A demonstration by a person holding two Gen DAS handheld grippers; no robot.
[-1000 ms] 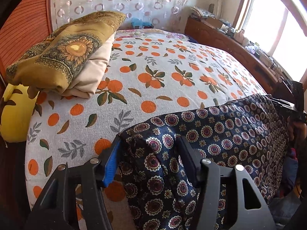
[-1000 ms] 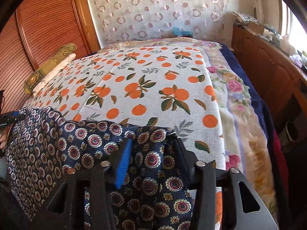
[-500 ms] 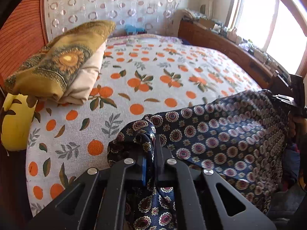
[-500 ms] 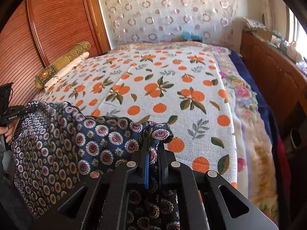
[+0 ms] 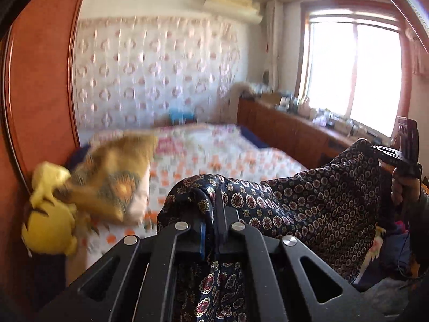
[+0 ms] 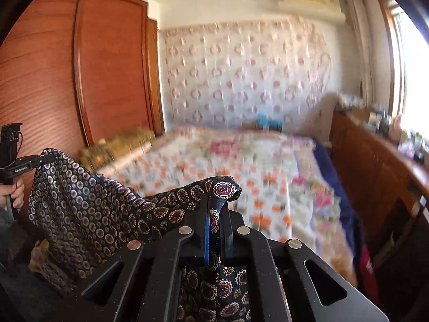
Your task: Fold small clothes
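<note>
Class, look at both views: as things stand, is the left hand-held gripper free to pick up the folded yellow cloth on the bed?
Probably not. The left hand-held gripper is shut on a corner of the dark patterned cloth, which the right hand-held gripper holds too. The folded yellow cloth lies unobstructed on the bed, but the gripper is occupied.

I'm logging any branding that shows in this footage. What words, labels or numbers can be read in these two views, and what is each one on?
"GenRobot.AI", roughly; small white print on the black body of the left gripper, seen in the right wrist view, only just legible.
The right gripper carries dark markings on its upright block in the left wrist view: too small to read.
The dark patterned garment, the bedspread and the wall hanging bear only patterns, no text.
</note>
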